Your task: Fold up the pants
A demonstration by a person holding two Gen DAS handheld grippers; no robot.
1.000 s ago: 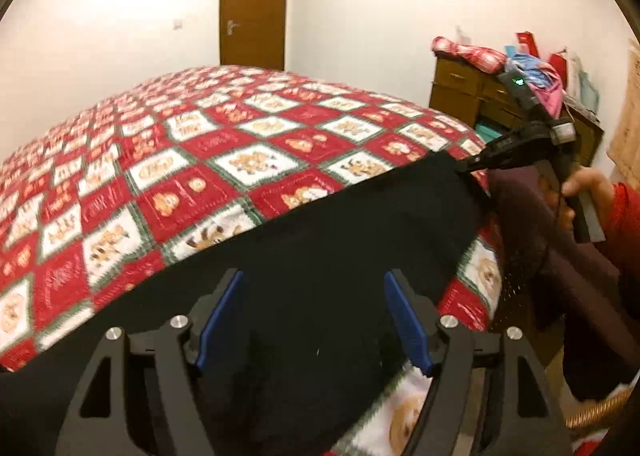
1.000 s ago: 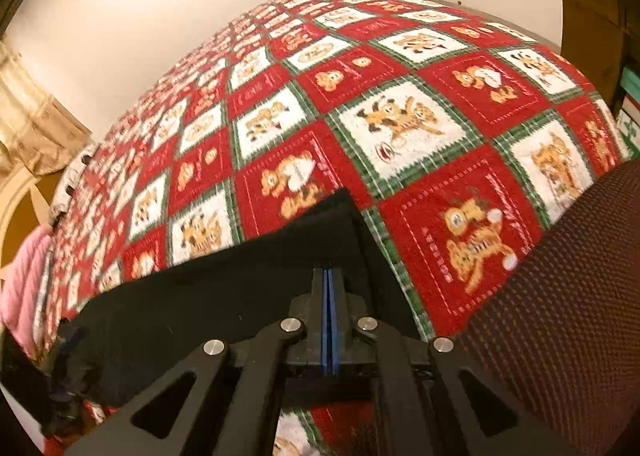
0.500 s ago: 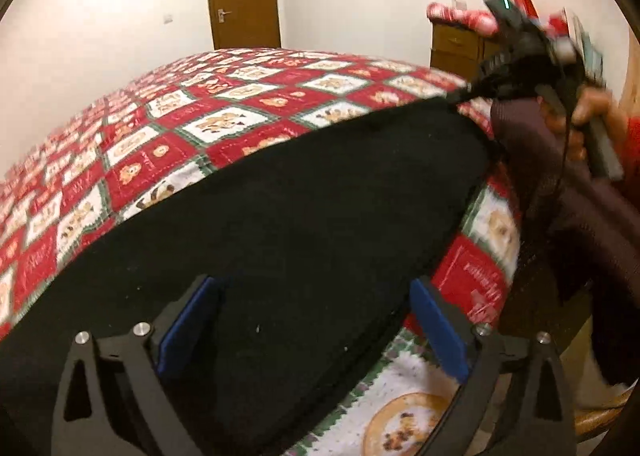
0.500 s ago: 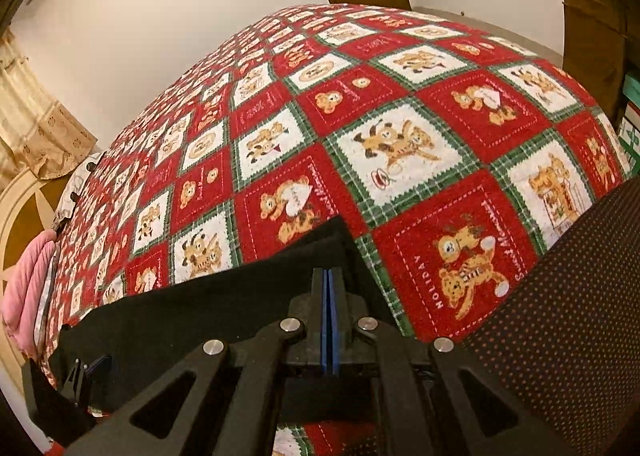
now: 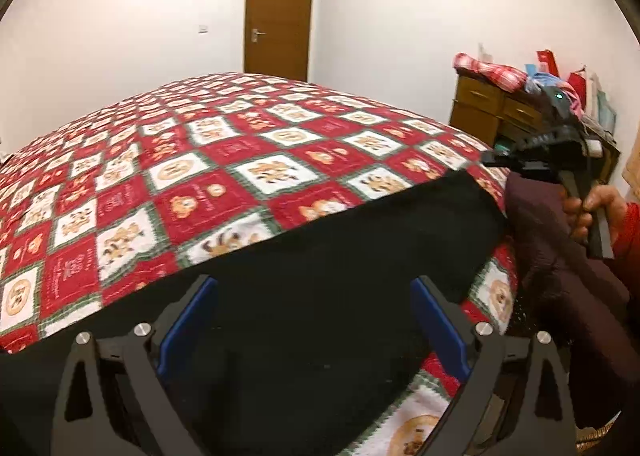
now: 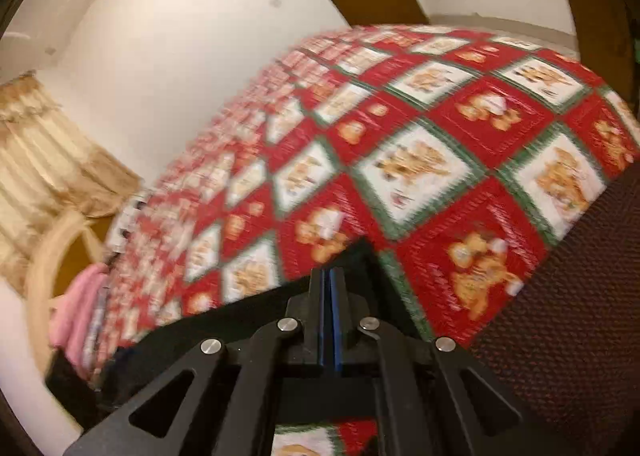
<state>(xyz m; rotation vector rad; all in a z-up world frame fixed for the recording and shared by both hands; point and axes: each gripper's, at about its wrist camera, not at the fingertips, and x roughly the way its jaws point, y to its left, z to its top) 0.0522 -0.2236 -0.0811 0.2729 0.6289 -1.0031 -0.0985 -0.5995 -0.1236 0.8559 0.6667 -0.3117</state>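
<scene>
Black pants (image 5: 340, 268) lie spread along the near edge of a bed with a red, white and green checked quilt (image 5: 248, 151). My left gripper (image 5: 314, 326) is open, its blue pads over the black fabric, holding nothing. My right gripper (image 6: 330, 320) is shut on a corner of the pants (image 6: 352, 260) at the bed's edge; it also shows in the left wrist view (image 5: 500, 159), at the pants' far right corner, held by a hand. The right wrist view is blurred.
A wooden door (image 5: 278, 13) stands in the far wall. A wooden dresser (image 5: 492, 107) piled with clothes stands right of the bed. A dark maroon garment (image 5: 560, 256) hangs at right. Beige curtains (image 6: 44, 159) and pink cloth (image 6: 80, 312) lie beyond the bed's other side.
My left gripper has tilted up and back, staying open over the pants. My right gripper has kept its grip on the pants corner and is moving, blurring its view.
</scene>
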